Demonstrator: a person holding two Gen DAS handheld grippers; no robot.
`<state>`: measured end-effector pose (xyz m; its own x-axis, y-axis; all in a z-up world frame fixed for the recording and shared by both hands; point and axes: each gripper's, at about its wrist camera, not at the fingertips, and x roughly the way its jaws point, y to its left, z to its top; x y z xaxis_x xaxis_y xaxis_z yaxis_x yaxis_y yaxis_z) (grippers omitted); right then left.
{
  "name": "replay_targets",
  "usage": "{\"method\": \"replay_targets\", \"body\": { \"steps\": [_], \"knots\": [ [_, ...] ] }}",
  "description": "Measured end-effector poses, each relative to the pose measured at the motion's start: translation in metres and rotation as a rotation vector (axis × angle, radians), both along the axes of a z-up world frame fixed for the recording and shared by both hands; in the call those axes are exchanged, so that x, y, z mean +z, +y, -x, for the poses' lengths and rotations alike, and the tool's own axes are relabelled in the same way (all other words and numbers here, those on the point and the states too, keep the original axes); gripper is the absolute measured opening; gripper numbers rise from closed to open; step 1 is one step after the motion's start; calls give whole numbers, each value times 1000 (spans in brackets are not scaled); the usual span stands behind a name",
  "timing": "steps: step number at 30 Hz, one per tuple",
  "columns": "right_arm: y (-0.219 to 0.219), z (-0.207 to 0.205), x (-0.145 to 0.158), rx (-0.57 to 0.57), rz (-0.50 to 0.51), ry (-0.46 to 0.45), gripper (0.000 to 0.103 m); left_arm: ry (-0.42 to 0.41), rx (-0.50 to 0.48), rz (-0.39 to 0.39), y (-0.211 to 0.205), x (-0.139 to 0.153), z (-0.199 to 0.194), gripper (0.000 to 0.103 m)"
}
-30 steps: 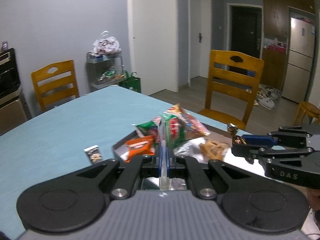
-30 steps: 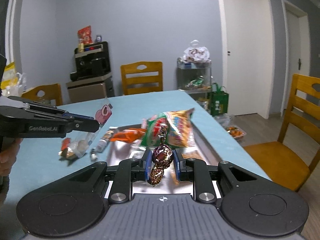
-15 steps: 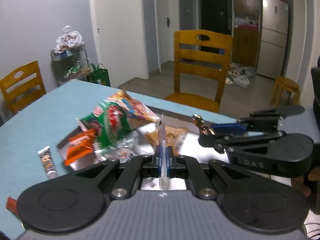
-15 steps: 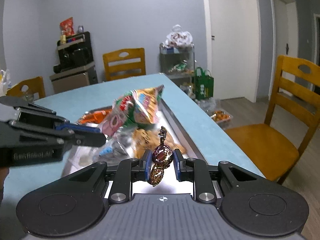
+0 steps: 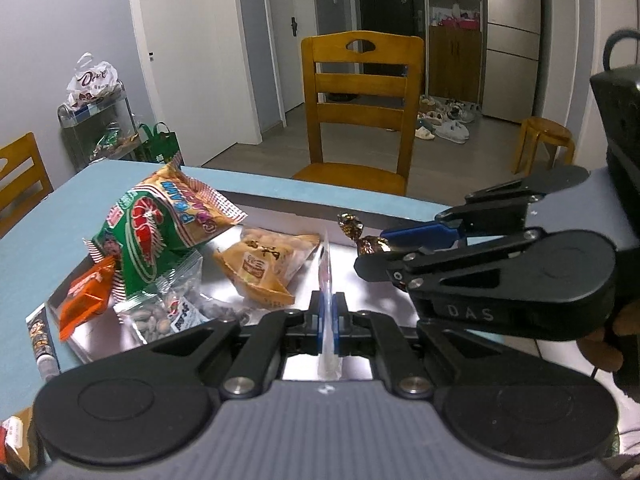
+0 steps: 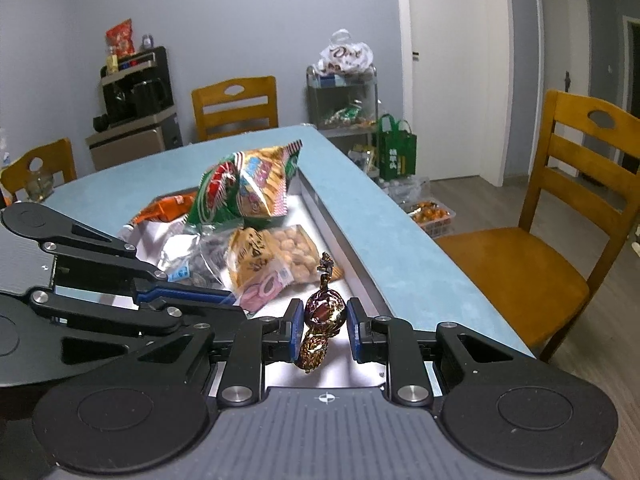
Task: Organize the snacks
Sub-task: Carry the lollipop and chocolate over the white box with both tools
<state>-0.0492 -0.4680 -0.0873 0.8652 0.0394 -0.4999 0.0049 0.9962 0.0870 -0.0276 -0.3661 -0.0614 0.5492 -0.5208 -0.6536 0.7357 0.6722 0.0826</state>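
Observation:
My left gripper is shut on a thin clear packet, seen edge-on there and showing a pink print in the right wrist view. It hangs over the metal tray. My right gripper is shut on a brown-gold wrapped candy above the tray's near end. In the left wrist view that gripper sits just right of mine, candy at its tips. Lying in the tray are a green prawn-cracker bag, a yellow peanut packet, an orange packet and a clear nut packet.
A small tube-shaped snack lies on the blue table left of the tray. A wooden chair stands past the table's far edge, another chair to the right. A wire cart with bags is by the wall.
My left gripper has swung down and over the tray, close beside the right gripper, still holding its packet. The right gripper sank slightly toward the tray with the candy.

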Motion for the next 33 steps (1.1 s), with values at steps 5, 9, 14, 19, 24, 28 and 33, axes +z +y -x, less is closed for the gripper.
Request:
{"method": "replay_targets", "body": {
  "steps": [5,9,14,19,24,28,33],
  "knots": [
    [-2,0,-2,-2,8,8,25,3,1,-6,-6,-6,-3,0],
    [-3,1,-2,-6,17,11,25,-10,-5,-10,-11,-10,-4,0],
    [-4,1,-2,-10,18,14,25,11,-9,1,-11,-11,-5,0],
    [-4,1,-2,-13,12,16,25,25,-11,-2,-9,-14,-6,3],
    [-5,4,1,-16,6,6,26,48,-5,10,-4,-13,-7,5],
    [-5,7,2,-15,-5,3,29,55,0,13,-2,-11,-6,40],
    [-3,11,7,-10,-19,-11,34,13,14,45,3,-4,-2,75]
  ]
}}
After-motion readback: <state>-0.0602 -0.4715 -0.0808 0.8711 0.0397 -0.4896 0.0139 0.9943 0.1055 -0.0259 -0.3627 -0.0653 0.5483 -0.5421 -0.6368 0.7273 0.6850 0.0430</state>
